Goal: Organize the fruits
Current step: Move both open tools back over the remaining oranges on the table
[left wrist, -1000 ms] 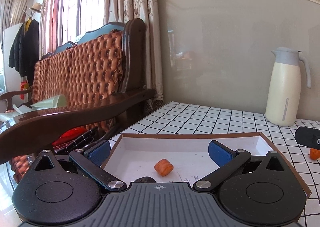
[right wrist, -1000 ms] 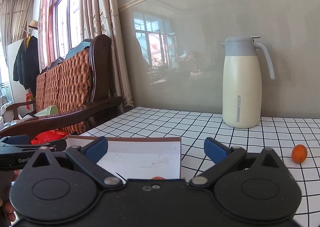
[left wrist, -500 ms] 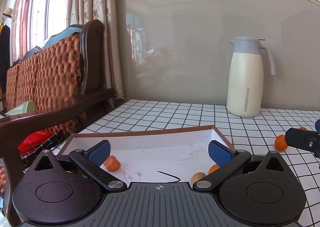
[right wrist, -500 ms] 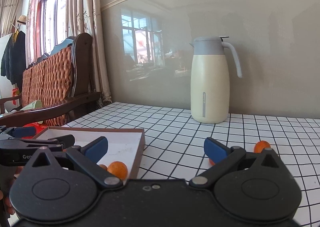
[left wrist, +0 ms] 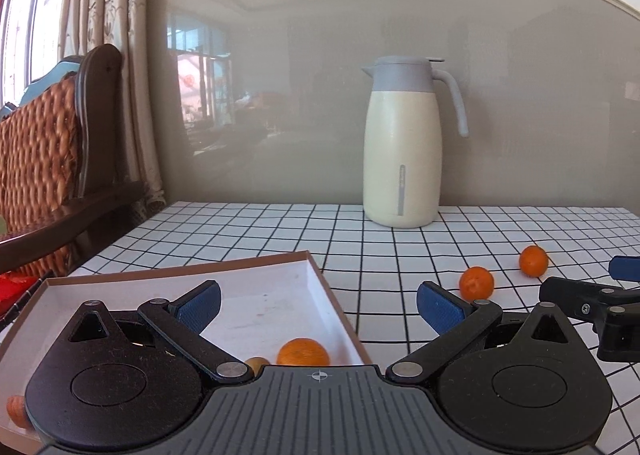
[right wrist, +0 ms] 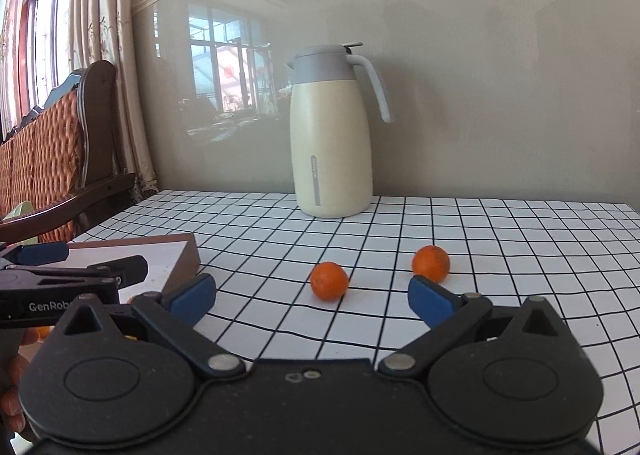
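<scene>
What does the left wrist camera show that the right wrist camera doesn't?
Only the left wrist view looks inside the box, where an orange sits by the near wall. Only the right wrist view shows the left claw from the side, over the box. Both share the jug, the checked table and two loose oranges.

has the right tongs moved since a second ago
Yes. The right tongs swung to the right: the jug slid from right of centre to the middle of the right wrist view, and the box now sits at the left edge.
</scene>
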`<action>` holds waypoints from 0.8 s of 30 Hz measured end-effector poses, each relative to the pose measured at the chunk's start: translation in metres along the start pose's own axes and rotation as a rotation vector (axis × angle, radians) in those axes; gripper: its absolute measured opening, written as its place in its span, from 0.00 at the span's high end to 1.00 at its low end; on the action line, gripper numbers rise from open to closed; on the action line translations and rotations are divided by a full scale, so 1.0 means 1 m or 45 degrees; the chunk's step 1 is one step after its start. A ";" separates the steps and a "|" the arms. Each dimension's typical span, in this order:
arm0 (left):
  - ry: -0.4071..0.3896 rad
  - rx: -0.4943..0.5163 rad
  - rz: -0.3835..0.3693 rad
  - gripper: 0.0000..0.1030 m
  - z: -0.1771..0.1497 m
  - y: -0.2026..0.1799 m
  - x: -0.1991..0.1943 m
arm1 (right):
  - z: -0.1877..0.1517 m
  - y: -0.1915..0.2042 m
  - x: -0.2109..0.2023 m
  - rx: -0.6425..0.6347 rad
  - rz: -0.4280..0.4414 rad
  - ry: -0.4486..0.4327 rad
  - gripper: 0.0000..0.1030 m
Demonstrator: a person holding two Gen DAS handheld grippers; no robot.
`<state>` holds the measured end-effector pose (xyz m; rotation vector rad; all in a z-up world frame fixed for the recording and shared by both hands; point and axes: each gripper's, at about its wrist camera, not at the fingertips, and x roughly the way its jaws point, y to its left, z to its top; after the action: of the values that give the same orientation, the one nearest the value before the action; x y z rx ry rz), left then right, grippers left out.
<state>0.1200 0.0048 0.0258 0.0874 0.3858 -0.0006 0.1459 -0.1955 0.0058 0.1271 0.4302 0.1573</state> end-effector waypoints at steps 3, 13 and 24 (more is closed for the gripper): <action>0.001 0.014 -0.034 0.00 0.000 -0.014 0.004 | -0.002 -0.011 -0.003 0.009 -0.033 0.002 0.06; 0.016 0.038 -0.140 0.00 0.002 -0.052 0.013 | -0.005 -0.047 -0.005 0.077 -0.133 0.014 0.06; 0.065 0.028 -0.186 0.00 0.001 -0.078 0.033 | -0.007 -0.071 0.003 0.120 -0.180 0.052 0.09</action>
<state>0.1498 -0.0723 0.0073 0.0808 0.4427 -0.1470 0.1547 -0.2640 -0.0134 0.1861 0.4857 0.0008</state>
